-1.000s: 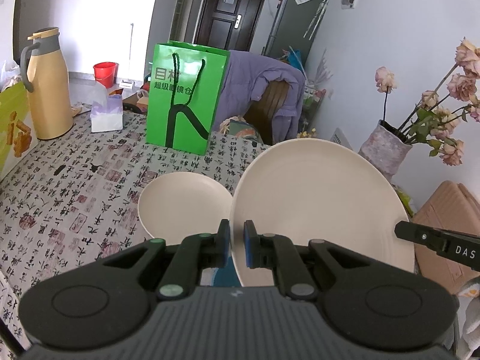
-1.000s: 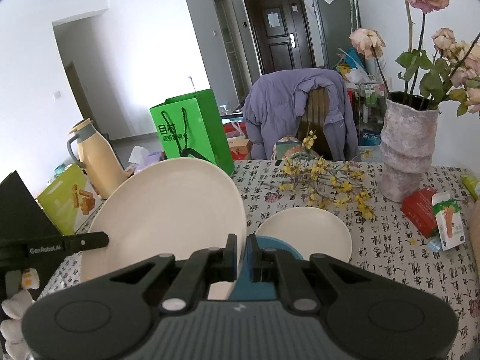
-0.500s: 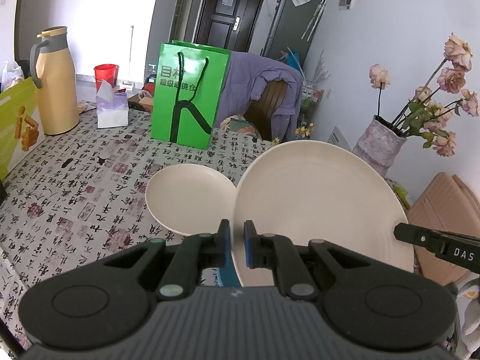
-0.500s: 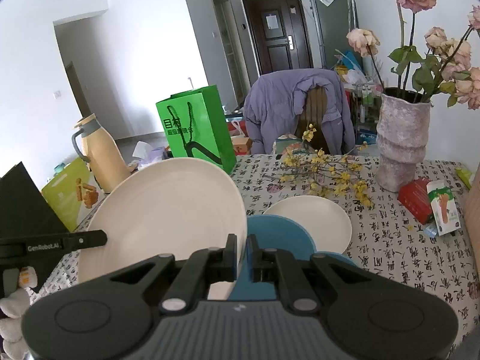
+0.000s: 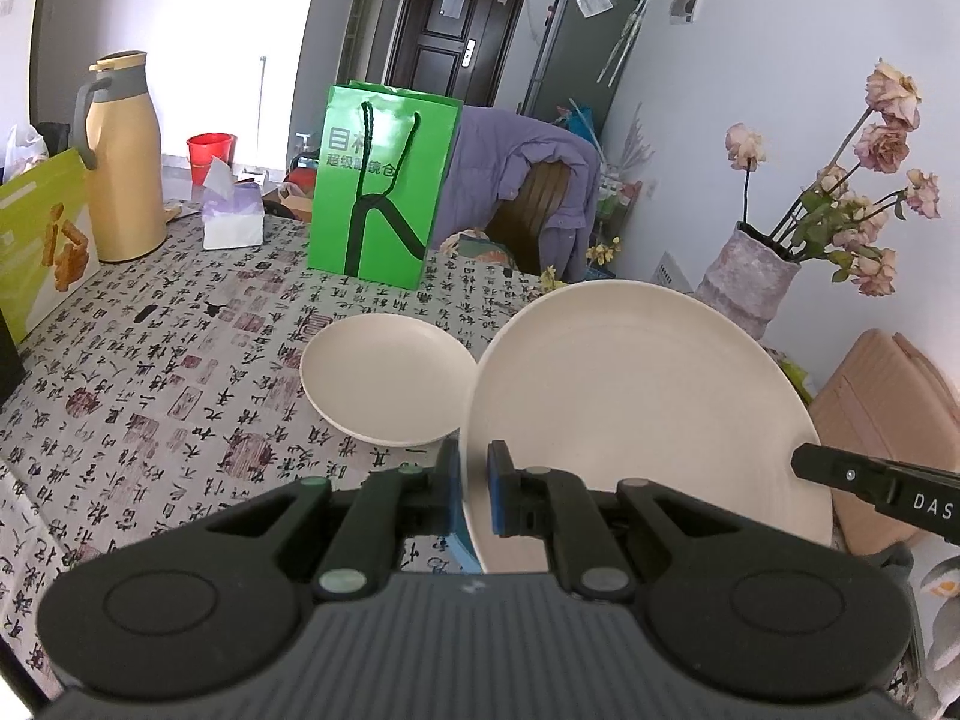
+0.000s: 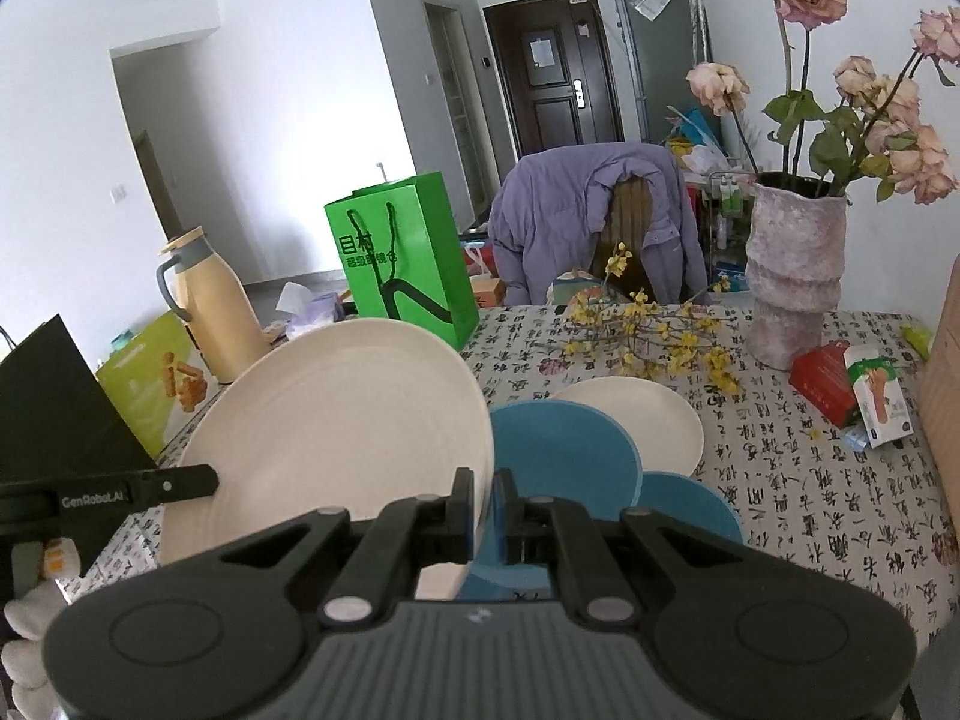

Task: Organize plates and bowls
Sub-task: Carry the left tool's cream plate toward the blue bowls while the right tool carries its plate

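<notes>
Above the worktop, both grippers pinch the plate's rim in their jaws; uneven pulls could twist it free.

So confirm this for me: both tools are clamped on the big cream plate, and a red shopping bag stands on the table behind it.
Wrong on one point: the shopping bag is green, not red, as the left wrist view shows. The left tool and right tool are both clamped on the big cream plate.
</notes>
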A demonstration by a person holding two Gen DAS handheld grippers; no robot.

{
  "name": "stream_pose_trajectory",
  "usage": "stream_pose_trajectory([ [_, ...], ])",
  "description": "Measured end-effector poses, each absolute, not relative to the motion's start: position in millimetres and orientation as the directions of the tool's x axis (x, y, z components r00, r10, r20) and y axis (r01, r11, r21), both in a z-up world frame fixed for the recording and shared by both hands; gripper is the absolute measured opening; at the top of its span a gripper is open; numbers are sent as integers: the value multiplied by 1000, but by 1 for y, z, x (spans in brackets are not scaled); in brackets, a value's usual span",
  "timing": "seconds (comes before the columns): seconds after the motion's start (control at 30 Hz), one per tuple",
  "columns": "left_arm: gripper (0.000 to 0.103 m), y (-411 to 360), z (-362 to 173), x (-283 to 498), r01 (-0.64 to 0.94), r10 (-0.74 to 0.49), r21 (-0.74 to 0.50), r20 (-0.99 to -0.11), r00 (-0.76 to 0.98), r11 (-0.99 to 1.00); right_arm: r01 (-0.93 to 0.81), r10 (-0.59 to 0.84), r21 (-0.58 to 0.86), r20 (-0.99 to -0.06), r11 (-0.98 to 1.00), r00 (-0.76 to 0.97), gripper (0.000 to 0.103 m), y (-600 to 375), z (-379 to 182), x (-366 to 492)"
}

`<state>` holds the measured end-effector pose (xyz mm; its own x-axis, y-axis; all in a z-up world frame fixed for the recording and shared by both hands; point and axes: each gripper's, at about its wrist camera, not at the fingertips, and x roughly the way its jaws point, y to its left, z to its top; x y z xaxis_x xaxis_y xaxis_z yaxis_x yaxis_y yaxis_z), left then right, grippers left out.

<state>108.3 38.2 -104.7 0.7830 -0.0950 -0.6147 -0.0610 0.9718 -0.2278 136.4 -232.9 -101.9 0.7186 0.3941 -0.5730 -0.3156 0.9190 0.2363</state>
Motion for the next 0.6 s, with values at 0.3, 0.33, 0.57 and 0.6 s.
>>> stream_pose_trajectory([
  [0.3, 10, 41, -107, 92, -40, -108, -228, -600, 793, 973, -308, 397, 251, -556, 918, 730, 6, -235, -105, 120],
  [0.33, 10, 41, -108, 90, -38, -108, -227, -599, 794, 973, -306, 396, 251, -555, 918, 731, 6, -235, -106, 118],
  [0.57, 10, 40, -110, 79, -30, -115, -232, -587, 801, 972, -297, 387, 250, -537, 922, 749, 7, -236, -108, 103],
  [0.6, 10, 39, -111, 77, -30, -116, -233, -587, 801, 972, -297, 388, 251, -535, 921, 751, 7, -237, -108, 101],
])
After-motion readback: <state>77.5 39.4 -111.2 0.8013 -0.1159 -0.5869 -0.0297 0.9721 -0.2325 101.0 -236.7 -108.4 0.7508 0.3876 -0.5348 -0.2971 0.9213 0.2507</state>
